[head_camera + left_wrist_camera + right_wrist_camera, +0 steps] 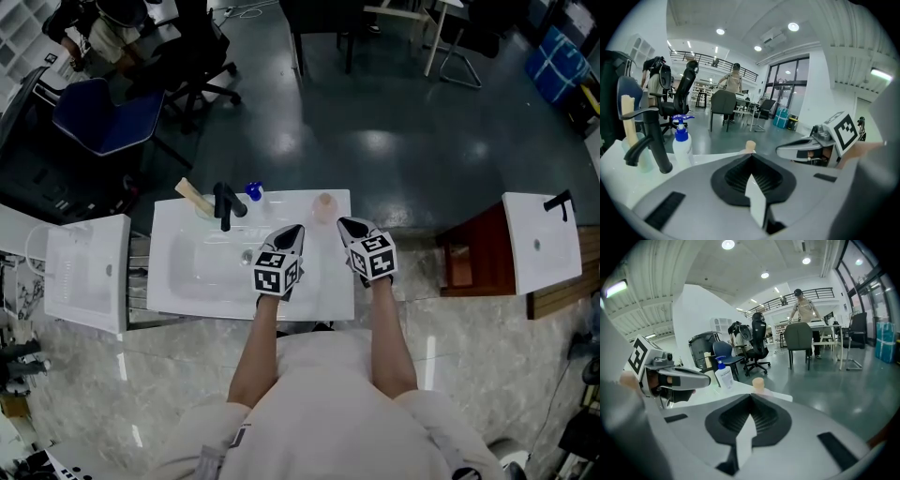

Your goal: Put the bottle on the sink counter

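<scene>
Grey polished floor (394,141) fills the far part of the room, with a blue chair (108,117) at the far left. Near left, a spare white basin (89,272) sits apart from the main sink.

At the centre is the white sink worktop (187,281). Along its far edge, from the left, stand a cup (199,208) with a wooden handle leaning in it, a black tap (225,204) and a white pump bottle (254,193) with a blue head.

The left tongs (292,230) hang over the near right part of the worktop. Their jaws are pressed together with nothing between them.

The small bottle (324,206) with a tan cap stands upright on the far edge of the worktop, right of the bowl and well right of the pump bottle. It is just beyond the two tongs' tips and between them, touched by neither. The left gripper view shows its cap straight ahead over the closed jaws. The right gripper view shows it just ahead and a little right.

The right tongs (345,225) are level with the left ones, near the worktop's right edge. Their jaws are also together and empty.

Further right stands a red-brown cabinet (478,248), with another white basin (539,244) beside it.
</scene>
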Demonstrator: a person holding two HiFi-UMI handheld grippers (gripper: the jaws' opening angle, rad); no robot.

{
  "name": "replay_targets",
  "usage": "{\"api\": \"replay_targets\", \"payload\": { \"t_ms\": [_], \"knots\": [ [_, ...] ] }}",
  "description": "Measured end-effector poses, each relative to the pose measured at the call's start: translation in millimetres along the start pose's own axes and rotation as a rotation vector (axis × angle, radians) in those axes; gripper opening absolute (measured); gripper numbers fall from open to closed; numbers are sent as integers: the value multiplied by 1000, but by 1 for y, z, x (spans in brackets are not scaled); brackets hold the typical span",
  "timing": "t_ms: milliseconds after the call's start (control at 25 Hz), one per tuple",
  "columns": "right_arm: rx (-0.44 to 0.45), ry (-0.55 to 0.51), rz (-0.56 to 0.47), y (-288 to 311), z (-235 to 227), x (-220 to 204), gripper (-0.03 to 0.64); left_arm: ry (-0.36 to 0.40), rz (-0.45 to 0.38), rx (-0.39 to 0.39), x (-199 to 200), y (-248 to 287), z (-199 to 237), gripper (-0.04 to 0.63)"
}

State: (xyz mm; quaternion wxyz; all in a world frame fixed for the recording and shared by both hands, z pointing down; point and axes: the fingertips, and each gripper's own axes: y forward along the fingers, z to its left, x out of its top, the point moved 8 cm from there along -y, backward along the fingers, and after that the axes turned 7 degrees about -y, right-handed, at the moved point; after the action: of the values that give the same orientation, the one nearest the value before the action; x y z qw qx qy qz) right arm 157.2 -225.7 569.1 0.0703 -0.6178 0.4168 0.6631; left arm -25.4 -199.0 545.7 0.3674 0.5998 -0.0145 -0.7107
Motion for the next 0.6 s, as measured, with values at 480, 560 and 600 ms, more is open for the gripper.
{"api": "replay_targets", "payload": {
  "t_ms": [480, 560, 600],
  "knots": [
    [25, 21, 16, 1, -1, -2, 5, -21, 67, -49, -9, 6, 1, 6],
    [27, 40, 4, 0, -3, -1, 5, -27, 71, -51, -9, 7, 1, 6],
    [31, 50, -3, 0, -3, -1, 5, -29, 73, -51, -10, 8, 1, 6]
  ]
}}
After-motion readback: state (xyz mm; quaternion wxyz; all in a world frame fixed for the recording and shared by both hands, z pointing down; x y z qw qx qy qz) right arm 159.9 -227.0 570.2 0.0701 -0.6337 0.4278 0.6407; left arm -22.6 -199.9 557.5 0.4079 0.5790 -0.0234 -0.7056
